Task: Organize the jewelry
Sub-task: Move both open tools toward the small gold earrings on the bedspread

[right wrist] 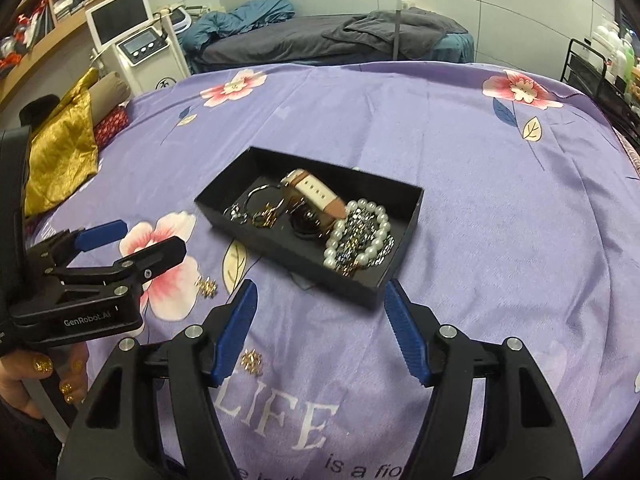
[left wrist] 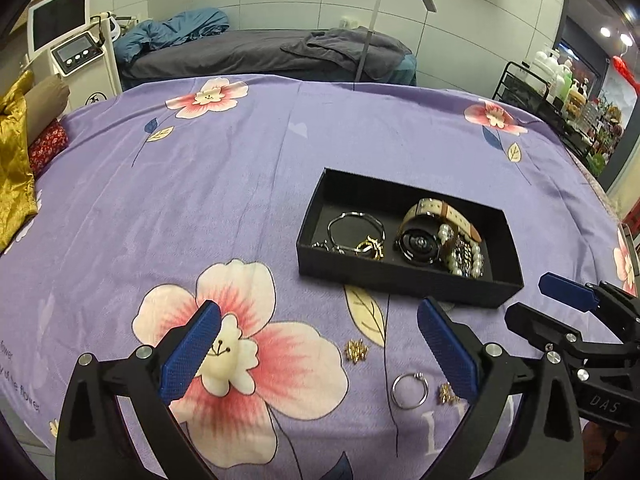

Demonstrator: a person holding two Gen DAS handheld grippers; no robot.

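A black open box (left wrist: 400, 276) (right wrist: 280, 252) lies on the purple flowered cloth. It holds a watch (left wrist: 420, 240) (right wrist: 316, 196), a pearl bracelet (left wrist: 466, 252) (right wrist: 360, 236), a silver bangle (left wrist: 354, 226) and gold pieces (left wrist: 370, 248) (right wrist: 266, 216). On the cloth near me lie a gold snowflake earring (left wrist: 356, 352) (right wrist: 206, 286), a silver ring (left wrist: 410, 390) and a second gold earring (left wrist: 447, 393) (right wrist: 251, 362). My left gripper (left wrist: 320, 352) is open above the earring and ring. My right gripper (right wrist: 320, 332) is open, just in front of the box's near edge.
The purple cloth (left wrist: 240, 184) covers the table. Gold fabric and cushions (left wrist: 16, 168) lie at its left edge. A machine with a screen (left wrist: 68, 40), a dark massage bed (left wrist: 260, 52) and a black trolley with bottles (left wrist: 540, 88) stand beyond the table.
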